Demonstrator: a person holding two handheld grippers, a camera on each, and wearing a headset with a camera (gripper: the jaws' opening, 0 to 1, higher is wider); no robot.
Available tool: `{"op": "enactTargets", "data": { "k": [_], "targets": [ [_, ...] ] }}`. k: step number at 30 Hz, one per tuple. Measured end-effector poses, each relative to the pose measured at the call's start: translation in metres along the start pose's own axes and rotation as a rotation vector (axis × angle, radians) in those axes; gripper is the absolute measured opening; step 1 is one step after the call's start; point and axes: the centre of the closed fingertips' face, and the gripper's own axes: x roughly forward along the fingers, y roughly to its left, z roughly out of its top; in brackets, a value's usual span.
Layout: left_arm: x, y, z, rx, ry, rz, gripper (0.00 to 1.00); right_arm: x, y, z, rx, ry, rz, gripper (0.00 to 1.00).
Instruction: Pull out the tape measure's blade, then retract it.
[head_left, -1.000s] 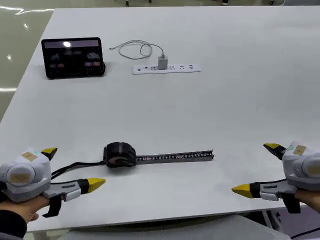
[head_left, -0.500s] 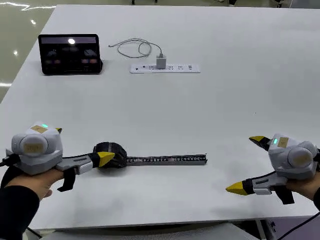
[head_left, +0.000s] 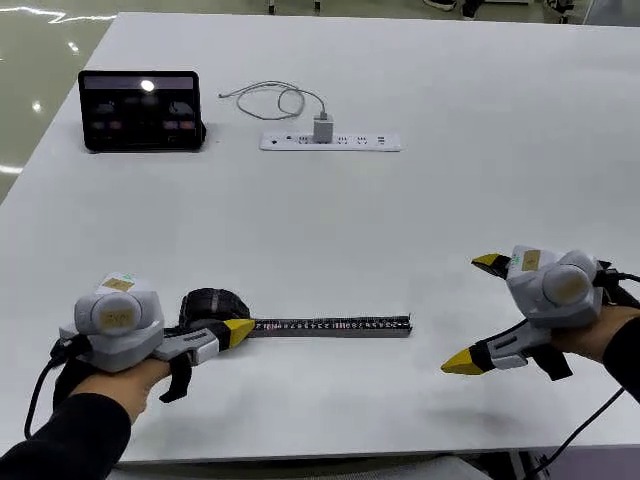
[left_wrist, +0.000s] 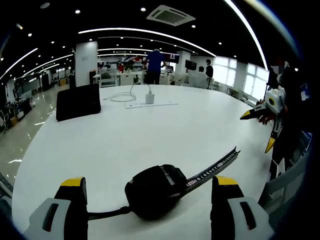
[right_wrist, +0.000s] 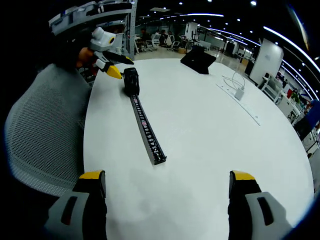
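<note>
Blade (head_left: 330, 325) is out, flat along the table's (head_left: 450, 200) near edge, with the case (head_left: 205, 305) at its left end. Pull looks done to me; retract is left. My left claw (left_wrist: 149, 184) is spread, straddling the case, not pinching it. My right claw (head_left: 475, 312) is spread and empty, well off the blade tip, close to the near edge. Mid-table is bare. Tablet (head_left: 140, 108) and power strip (head_left: 330, 141) sit toward the far left, well clear.

Matt black tape measure (head_left: 212, 306) case; smooth white table (head_left: 420, 220); glossy tablet (head_left: 141, 110).
</note>
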Motion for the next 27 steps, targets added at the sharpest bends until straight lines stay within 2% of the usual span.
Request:
{"op": "enactTargets", "data": {
  "k": [3,6,8,13,15,18,21,24,27],
  "targets": [
    [0.002,-0.001,0.004,-0.048,-0.021,-0.003,1.0,0.006,0.003,0.001,-0.036,0.028,0.037,0.98],
    [0.004,-0.005,-0.004,-0.03,-0.011,-0.01,1.0,0.011,0.003,0.002,-0.068,0.046,0.056,0.96],
    [0.005,-0.003,-0.006,-0.004,-0.01,0.006,1.0,0.014,0.003,0.004,-0.084,0.057,0.066,0.95],
    [0.014,0.002,-0.004,-0.017,-0.05,0.022,1.0,0.028,0.006,0.006,-0.115,0.089,0.119,0.91],
    [0.019,0.001,-0.015,-0.072,-0.016,0.013,1.0,0.038,0.006,0.005,-0.121,0.101,0.145,0.87],
    [0.017,0.003,-0.009,-0.039,-0.044,0.048,1.0,0.049,0.01,0.008,-0.133,0.119,0.183,0.84],
    [0.018,0.0,-0.005,-0.047,-0.068,0.049,1.0,0.062,0.008,0.005,-0.144,0.14,0.197,0.77],
    [0.023,-0.005,-0.014,-0.045,-0.04,0.028,1.0,0.069,0.008,-0.002,-0.186,0.181,0.215,0.64],
    [0.026,-0.007,-0.02,-0.037,-0.036,0.013,1.0,0.072,0.009,-0.004,-0.208,0.189,0.232,0.56]
  ]
}}
